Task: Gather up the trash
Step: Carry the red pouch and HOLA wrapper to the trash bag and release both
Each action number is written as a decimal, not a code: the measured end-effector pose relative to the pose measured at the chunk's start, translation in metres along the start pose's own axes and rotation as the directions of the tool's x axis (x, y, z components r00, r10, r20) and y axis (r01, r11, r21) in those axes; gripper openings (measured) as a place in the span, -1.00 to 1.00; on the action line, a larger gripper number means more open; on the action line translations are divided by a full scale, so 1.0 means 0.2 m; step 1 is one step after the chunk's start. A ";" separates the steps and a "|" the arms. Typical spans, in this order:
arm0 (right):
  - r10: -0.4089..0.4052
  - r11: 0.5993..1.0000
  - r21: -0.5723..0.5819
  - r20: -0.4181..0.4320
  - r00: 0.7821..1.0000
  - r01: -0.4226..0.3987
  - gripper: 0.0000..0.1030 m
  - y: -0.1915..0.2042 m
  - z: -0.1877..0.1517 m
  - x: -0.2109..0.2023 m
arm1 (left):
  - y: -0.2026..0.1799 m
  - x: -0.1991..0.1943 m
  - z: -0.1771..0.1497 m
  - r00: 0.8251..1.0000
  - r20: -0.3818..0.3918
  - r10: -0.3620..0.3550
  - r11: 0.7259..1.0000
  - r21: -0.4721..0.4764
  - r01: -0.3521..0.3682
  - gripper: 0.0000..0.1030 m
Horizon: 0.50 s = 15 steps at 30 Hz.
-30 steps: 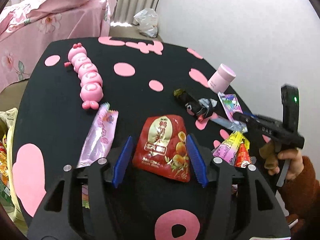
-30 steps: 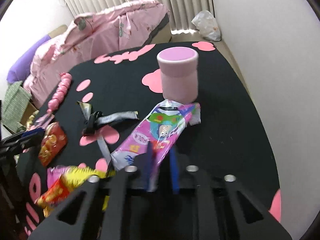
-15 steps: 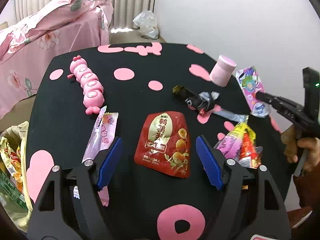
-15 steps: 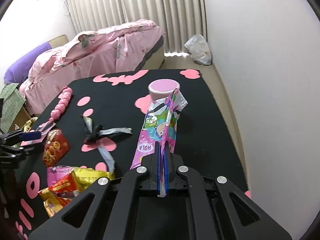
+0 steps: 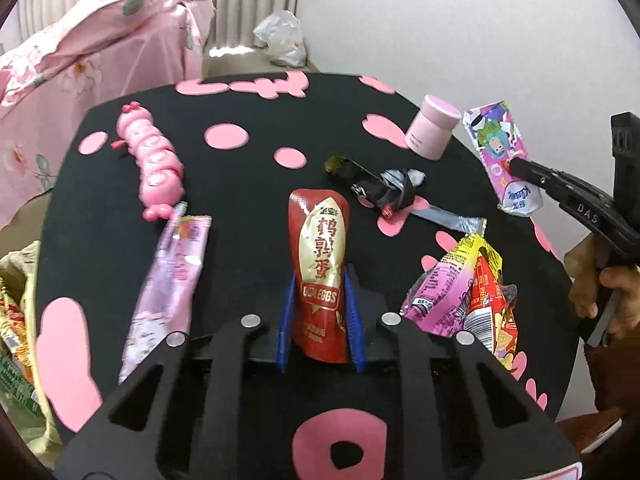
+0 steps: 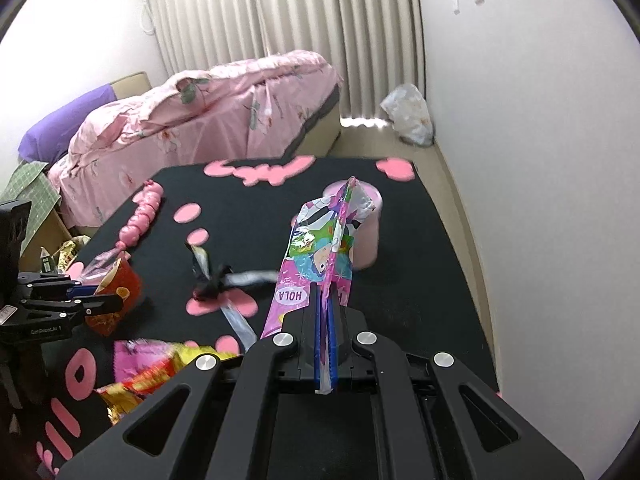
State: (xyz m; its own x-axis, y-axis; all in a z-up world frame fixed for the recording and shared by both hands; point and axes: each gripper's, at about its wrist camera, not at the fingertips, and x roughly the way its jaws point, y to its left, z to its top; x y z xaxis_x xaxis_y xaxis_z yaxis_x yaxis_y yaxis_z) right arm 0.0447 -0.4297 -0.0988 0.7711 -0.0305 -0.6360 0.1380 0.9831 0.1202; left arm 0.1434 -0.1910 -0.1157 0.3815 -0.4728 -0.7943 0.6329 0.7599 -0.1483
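My left gripper (image 5: 319,292) is shut on a red quail-egg pouch (image 5: 320,264) and holds it upright above the black table (image 5: 248,200). It also shows in the right wrist view (image 6: 120,292). My right gripper (image 6: 325,304) is shut on a pink cartoon wrapper (image 6: 320,256), lifted off the table; it shows at the right of the left wrist view (image 5: 498,156). On the table lie a pale pink wrapper (image 5: 168,284), a black-and-silver wrapper (image 5: 384,192) and a heap of yellow, pink and red wrappers (image 5: 468,292).
A pink caterpillar toy (image 5: 154,160) lies at the left and a pink jar (image 5: 432,132) stands at the far right. A bag holding wrappers (image 5: 16,336) hangs off the table's left edge. A bed (image 6: 208,120) and a white wall border the table.
My left gripper closed on the red pouch and raised it off the table. My right gripper lifted the cartoon wrapper higher.
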 end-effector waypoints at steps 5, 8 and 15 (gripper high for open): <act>0.038 0.997 -0.074 0.066 0.997 -0.034 -0.90 0.14 0.13 -0.08 | 0.06 -0.21 0.01 0.994 0.105 0.005 0.999 -0.042 -0.001 -0.58; 0.074 0.990 -0.128 0.093 0.993 -0.061 -0.89 0.24 0.20 -0.12 | 0.12 -0.38 0.02 0.982 0.182 0.052 0.997 -0.061 -0.041 -0.58; 0.207 0.944 -0.288 0.145 0.968 -0.159 -0.90 0.60 0.39 -0.18 | 0.40 -0.73 -0.02 0.932 0.290 0.215 0.969 -0.181 -0.167 -0.55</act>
State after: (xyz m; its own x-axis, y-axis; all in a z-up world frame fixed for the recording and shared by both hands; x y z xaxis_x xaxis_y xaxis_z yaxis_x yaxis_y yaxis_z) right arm 0.0812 -0.3238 -0.0017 0.8646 0.1481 -0.4802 -0.1713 0.9852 -0.0046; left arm 0.1346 -0.0593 -0.0143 0.6874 -0.4073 -0.6014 0.4275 0.8962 -0.1183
